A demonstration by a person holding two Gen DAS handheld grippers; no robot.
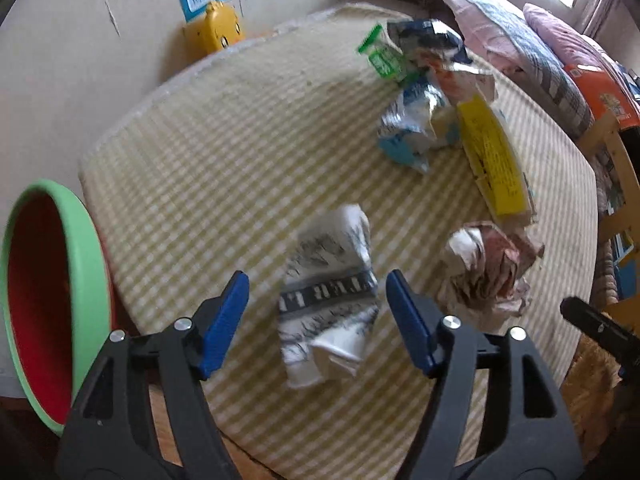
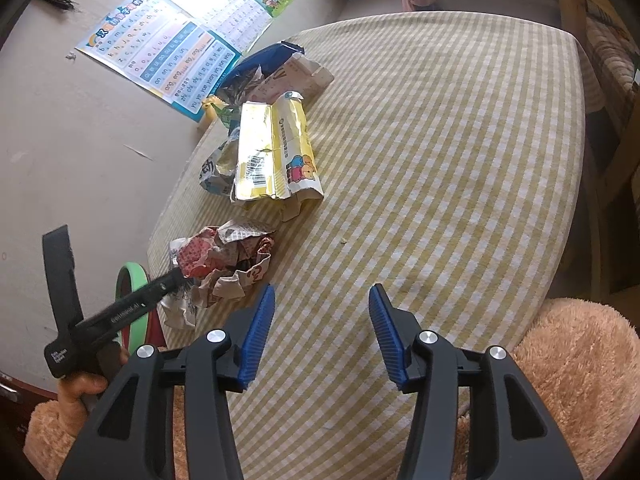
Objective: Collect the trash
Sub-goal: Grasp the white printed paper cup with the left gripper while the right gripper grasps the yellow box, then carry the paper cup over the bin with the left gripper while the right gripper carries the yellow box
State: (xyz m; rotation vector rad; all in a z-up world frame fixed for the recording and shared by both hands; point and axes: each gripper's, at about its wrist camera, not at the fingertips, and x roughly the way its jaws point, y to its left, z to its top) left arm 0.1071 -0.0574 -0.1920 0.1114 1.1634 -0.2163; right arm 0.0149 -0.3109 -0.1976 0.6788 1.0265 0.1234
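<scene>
Several pieces of trash lie on a table with a yellow checked cloth point(image 1: 224, 152). My left gripper point(image 1: 317, 304) is open, its blue jaws on either side of a crumpled white and grey wrapper point(image 1: 328, 300). To its right lies a crumpled pink and white paper point(image 1: 488, 272), also in the right wrist view point(image 2: 224, 264). Farther off lie a flattened yellow carton point(image 1: 494, 156), a blue and white wrapper point(image 1: 412, 128) and a green-topped packet point(image 1: 380, 54). My right gripper point(image 2: 322, 320) is open and empty over bare cloth point(image 2: 440, 160); the yellow carton point(image 2: 276, 156) lies to its far left.
A bin with a green rim and red inside point(image 1: 76, 264) stands below the table's left edge. A yellow toy point(image 1: 218, 28) and a poster point(image 2: 168, 56) are at the wall. Bedding point(image 1: 520, 52) and a wooden frame point(image 2: 624, 128) lie beyond the table. A fluffy tan cushion point(image 2: 580, 364) is at the near right.
</scene>
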